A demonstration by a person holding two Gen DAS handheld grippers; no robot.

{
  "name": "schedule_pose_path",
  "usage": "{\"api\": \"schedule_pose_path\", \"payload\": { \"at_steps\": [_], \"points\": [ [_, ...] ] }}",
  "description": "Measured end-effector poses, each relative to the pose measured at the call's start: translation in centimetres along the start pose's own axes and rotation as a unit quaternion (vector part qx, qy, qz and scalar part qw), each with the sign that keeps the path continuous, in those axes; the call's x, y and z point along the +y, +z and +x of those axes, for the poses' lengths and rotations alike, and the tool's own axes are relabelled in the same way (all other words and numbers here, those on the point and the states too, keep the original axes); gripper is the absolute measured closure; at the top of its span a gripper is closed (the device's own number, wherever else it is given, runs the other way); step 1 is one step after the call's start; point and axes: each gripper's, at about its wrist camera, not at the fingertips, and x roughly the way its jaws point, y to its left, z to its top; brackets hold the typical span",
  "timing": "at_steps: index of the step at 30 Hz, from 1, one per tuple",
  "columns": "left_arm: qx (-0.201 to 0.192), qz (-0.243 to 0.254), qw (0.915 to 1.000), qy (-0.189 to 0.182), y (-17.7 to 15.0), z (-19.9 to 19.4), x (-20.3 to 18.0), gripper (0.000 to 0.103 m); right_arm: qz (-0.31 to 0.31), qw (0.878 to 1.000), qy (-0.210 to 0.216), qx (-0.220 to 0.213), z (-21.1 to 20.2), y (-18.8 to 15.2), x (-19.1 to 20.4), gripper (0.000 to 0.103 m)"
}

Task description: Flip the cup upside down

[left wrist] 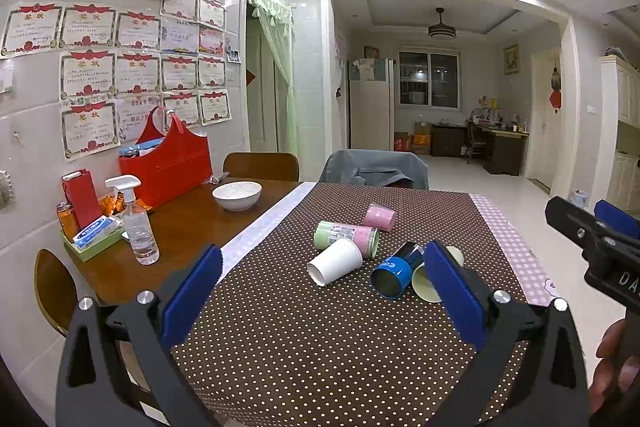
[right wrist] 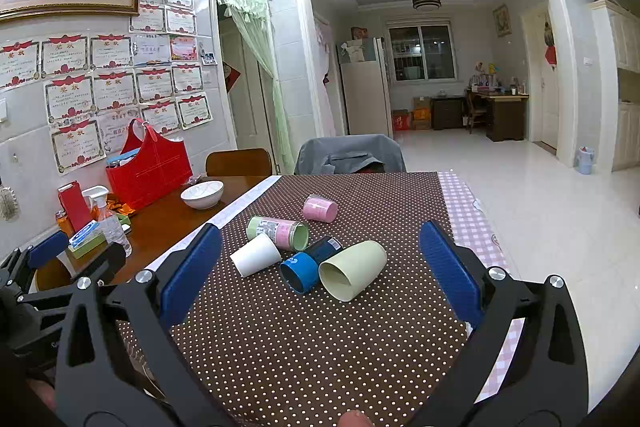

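Five cups lie tipped mid-counter (right wrist: 280, 347); nearest, the pale green cup (right wrist: 352, 270). Both tongs, left (left wrist: 322, 301) and right (right wrist: 316, 273), gape empty. It looks light, rigid, slippery: grip across its sidewall.

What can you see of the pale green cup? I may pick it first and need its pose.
The pale green cup is plain, matte, plastic-looking and tapered. It lies on its side on the dotted tablecloth, its open mouth facing the camera, inside empty. Its side seems to touch the blue cup beside it. No gripper touches it. In the left view a finger hides most of it.
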Motion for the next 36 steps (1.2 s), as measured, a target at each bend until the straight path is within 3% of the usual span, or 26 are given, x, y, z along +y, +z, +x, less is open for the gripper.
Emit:
{"api": "schedule_pose_path", "payload": {
  "at_steps": [24,30,36],
  "points": [
    [0.019,0.006,0.9997,-0.013,-0.4,1.5,-0.6,0.004,0.001,1.000,0.000,0.008,0.7,-0.4,-0.4,0.006],
    [0.038,0.014,0.9989,-0.022,-0.4,3.5,-0.9,0.004,0.000,1.000,-0.002,0.023,2.6,-0.4,-1.3,0.006],
    [0.078,0.031,0.9962,-0.022,-1.1,8.1,-1.6,0.004,0.008,0.998,-0.011,0.062,6.3,-1.2,-3.2,0.006]
  ]
}}
